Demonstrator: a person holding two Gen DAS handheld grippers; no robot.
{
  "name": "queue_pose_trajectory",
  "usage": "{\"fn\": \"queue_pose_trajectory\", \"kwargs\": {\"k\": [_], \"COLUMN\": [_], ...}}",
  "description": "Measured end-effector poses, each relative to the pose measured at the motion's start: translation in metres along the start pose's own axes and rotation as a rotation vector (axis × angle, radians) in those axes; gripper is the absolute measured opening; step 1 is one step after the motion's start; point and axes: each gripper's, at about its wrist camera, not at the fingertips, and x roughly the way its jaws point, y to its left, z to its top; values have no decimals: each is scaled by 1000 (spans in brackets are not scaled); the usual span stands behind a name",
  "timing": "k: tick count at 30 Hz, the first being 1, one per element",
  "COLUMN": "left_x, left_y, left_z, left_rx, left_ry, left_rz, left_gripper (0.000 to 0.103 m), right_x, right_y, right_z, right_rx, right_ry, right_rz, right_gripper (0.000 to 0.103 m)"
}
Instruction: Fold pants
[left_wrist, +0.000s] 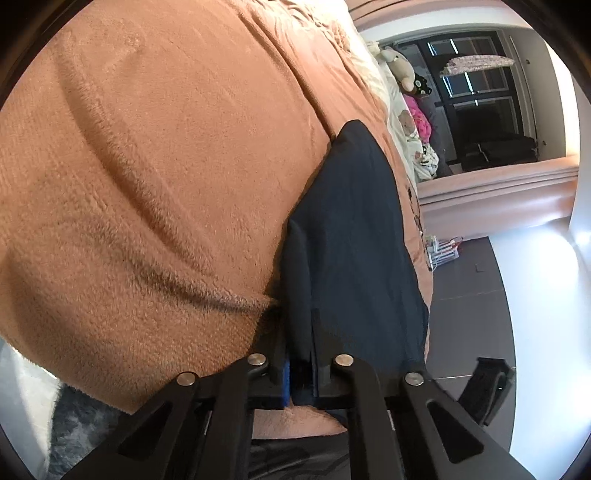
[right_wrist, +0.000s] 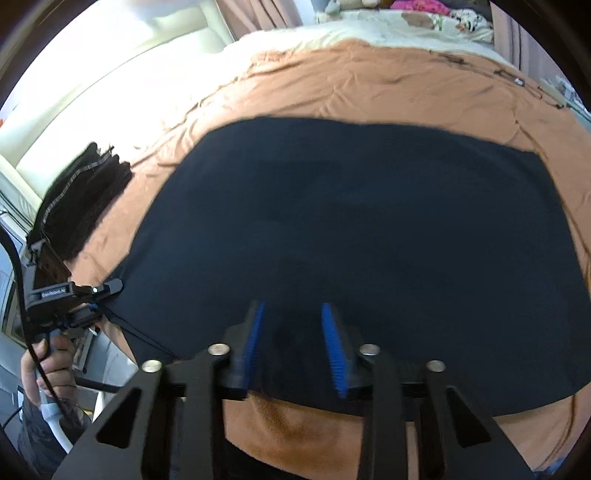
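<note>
Dark navy pants (right_wrist: 351, 221) lie spread flat on an orange fleece blanket (right_wrist: 369, 88) that covers a bed. My right gripper (right_wrist: 292, 306) hovers low over the pants' near edge. Its blue pads (right_wrist: 255, 332) stand apart with dark cloth showing in the gap, and they do not press on it. In the left wrist view the pants (left_wrist: 351, 240) stretch away along the bed's edge. My left gripper (left_wrist: 301, 369) is shut on their near hem. The right wrist view shows that left gripper (right_wrist: 110, 295) at the pants' left corner, with a hand (right_wrist: 48, 365) holding it.
A pile of black folded clothes (right_wrist: 85, 195) sits on the blanket at the left. Cream bedding and plush toys (left_wrist: 400, 66) lie at the head of the bed. The bed's edge drops to a dark floor (left_wrist: 480, 295) on the right of the left wrist view.
</note>
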Motion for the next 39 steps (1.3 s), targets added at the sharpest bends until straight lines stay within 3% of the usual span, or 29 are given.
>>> {"fn": "queue_pose_trajectory", "kwargs": {"k": [7,10,17,39], "left_x": [-8,-9,-10,-12], "left_y": [6,9,7,5], "left_z": [-9,-10,-8,-6], "left_rx": [-24,-27,-47,-130], "left_ry": [-17,-14,-19,-63], "left_rz": [-40,-42,-38,-7], "left_gripper": [5,6,6,7], "right_x": [15,9,5,85], "right_y": [4,5,-4,-40], "right_z": [-14,-8,30,131], "right_rx": [-38,-61,-56,4], "right_ry": [110,116,70,95], "right_rz": [37,48,31,-48], "right_gripper": [17,17,17,17]}}
